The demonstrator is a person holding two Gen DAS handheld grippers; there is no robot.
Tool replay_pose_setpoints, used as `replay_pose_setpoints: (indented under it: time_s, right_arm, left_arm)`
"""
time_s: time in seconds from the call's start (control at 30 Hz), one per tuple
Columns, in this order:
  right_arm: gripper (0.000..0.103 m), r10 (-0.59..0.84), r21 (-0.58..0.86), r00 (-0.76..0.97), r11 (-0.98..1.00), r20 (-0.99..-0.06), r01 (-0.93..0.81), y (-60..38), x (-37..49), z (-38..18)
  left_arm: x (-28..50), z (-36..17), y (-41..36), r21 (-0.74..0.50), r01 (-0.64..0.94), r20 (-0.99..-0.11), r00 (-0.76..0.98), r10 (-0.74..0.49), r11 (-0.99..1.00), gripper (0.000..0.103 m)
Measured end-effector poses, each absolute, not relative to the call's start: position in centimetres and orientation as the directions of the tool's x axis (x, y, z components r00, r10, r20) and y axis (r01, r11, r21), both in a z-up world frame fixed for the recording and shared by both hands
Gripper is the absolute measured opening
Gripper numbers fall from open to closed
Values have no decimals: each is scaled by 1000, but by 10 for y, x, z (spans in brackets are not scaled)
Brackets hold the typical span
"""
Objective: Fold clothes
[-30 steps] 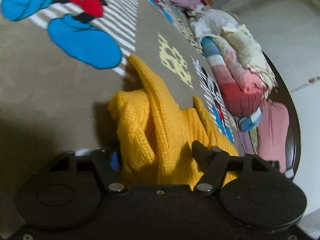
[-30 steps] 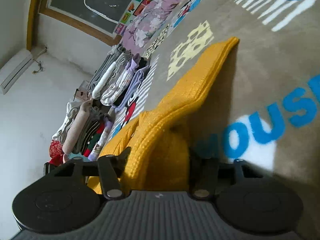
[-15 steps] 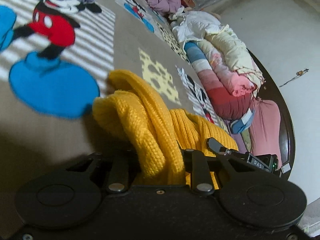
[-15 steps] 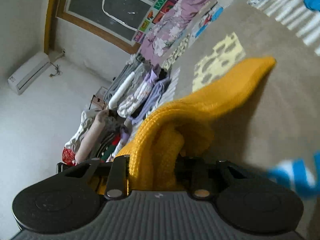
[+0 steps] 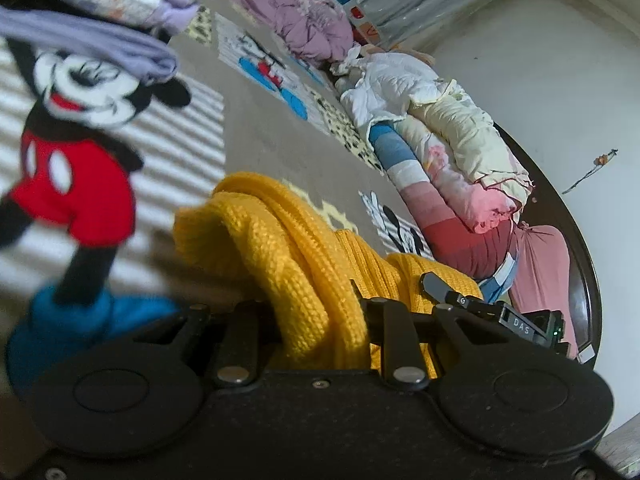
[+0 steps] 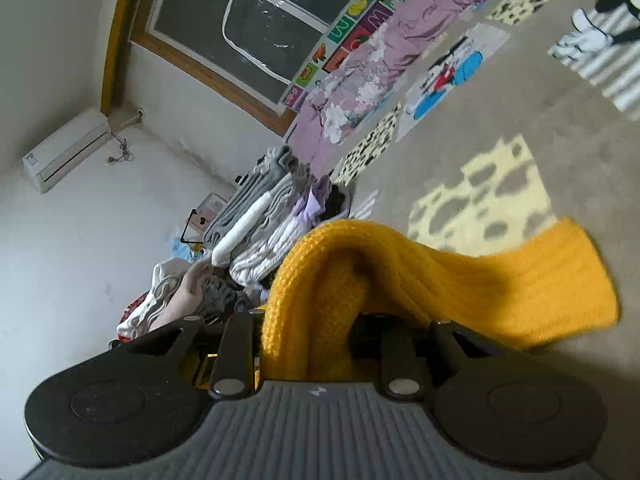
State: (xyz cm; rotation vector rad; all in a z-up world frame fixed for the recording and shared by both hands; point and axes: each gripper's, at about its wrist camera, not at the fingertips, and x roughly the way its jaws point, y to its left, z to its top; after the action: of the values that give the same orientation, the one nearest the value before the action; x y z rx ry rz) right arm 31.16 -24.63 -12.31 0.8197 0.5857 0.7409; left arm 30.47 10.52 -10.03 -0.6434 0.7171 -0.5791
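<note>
Yellow knit sweater [image 5: 280,248], one item: it was found bunched and clamped in both the left gripper [image 5: 316,320] and the right gripper [image 6: 316,336], raised off the cartoon-mouse blanket [image 5: 256,128] on which it had lain a second earlier. One ribbed end [image 6: 552,280] was seen trailing free; a fold was judged to be under way.

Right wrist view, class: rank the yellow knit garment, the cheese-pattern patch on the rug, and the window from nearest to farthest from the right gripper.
1. Yellow knit garment: clamped in the right gripper, trailing right.
2. Cheese-pattern patch: on the rug just beyond the garment, to the right.
3. Window: on the far wall, upper left.
</note>
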Motion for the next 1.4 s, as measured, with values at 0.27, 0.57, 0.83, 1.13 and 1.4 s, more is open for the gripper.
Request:
replay_pose_setpoints:
  time_s: [0.27, 0.57, 0.83, 1.13, 1.4]
  right_arm:
    - [27, 754, 768, 637, 500, -158, -401, -245, 332, -114]
    - [59, 757, 828, 573, 513, -313, -226, -244, 351, -148]
    - [77, 734, 805, 599, 544, -320, -237, -252, 335, -134]
    - [78, 681, 719, 644, 635, -349, -281, -266, 312, -112]
    - [79, 666, 545, 683, 708, -300, -450, -278, 270, -67]
  left_arm:
    - [324, -100, 102, -667, 283, -407, 637, -655, 689, 20]
    - [337, -123, 113, -711, 143, -502, 581, -640, 688, 63]
    - [331, -103, 126, -676, 137, -509, 624, -593, 724, 73]
    - [313, -68, 147, -626, 143, -488, 695, -529, 766, 74]
    - [267, -22, 135, -497, 383, -397, 698, -596, 779, 79]
